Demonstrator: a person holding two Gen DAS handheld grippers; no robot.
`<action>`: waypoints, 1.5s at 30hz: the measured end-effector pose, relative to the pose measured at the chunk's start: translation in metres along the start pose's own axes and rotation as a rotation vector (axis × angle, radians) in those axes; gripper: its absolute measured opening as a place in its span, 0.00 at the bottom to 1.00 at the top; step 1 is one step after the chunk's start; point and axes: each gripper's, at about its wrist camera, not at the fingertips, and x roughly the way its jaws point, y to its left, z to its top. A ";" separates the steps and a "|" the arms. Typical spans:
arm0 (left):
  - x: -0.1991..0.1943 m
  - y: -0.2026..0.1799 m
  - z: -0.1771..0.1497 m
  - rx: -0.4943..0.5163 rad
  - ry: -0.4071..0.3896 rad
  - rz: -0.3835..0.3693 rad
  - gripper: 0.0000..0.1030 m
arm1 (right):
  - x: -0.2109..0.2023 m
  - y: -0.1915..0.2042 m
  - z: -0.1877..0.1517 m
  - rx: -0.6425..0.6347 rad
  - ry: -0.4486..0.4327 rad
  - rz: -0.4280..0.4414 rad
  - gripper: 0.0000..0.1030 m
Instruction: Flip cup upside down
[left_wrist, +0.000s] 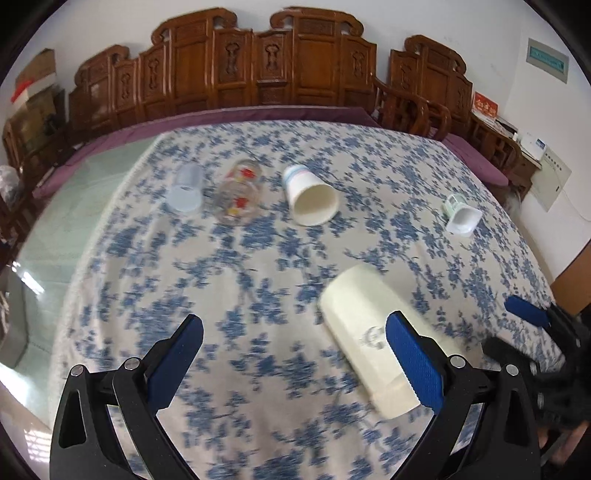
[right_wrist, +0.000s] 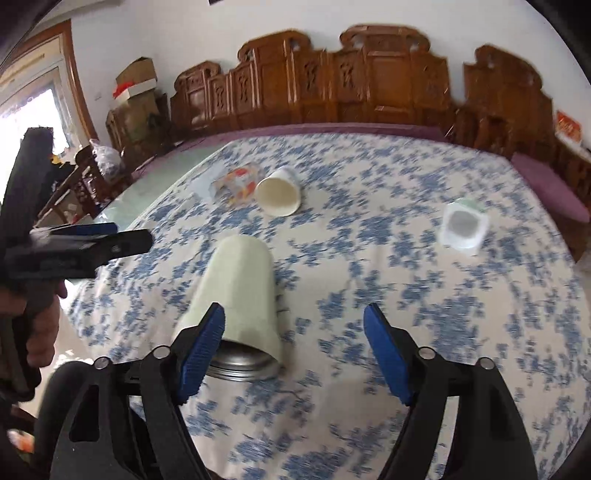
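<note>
A tall cream cup (left_wrist: 364, 332) with a metal-lined mouth lies on its side on the blue-flowered tablecloth (left_wrist: 258, 280). It also shows in the right wrist view (right_wrist: 240, 288), mouth toward the camera. My left gripper (left_wrist: 295, 332) is open and empty; its right finger stands in front of the cup. My right gripper (right_wrist: 295, 325) is open and empty; its left finger is beside the cup's mouth. The right gripper also shows at the right edge of the left wrist view (left_wrist: 532, 314).
Several other cups lie on their sides farther back: a pale blue one (left_wrist: 186, 188), a patterned glass (left_wrist: 240, 195), a paper cup (left_wrist: 310, 195) and a small white-green one (left_wrist: 461, 214). Carved wooden chairs (left_wrist: 258, 70) line the far side. The glass tabletop (left_wrist: 74, 229) is bare at left.
</note>
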 end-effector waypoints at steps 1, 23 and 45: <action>0.005 -0.004 0.002 -0.009 0.012 -0.010 0.93 | -0.003 -0.002 -0.003 0.007 -0.012 -0.004 0.81; 0.112 -0.035 0.019 -0.253 0.397 -0.112 0.80 | -0.007 -0.040 -0.042 0.103 -0.050 -0.005 0.90; 0.100 -0.037 0.034 -0.159 0.393 -0.113 0.70 | -0.010 -0.043 -0.043 0.137 -0.057 0.057 0.90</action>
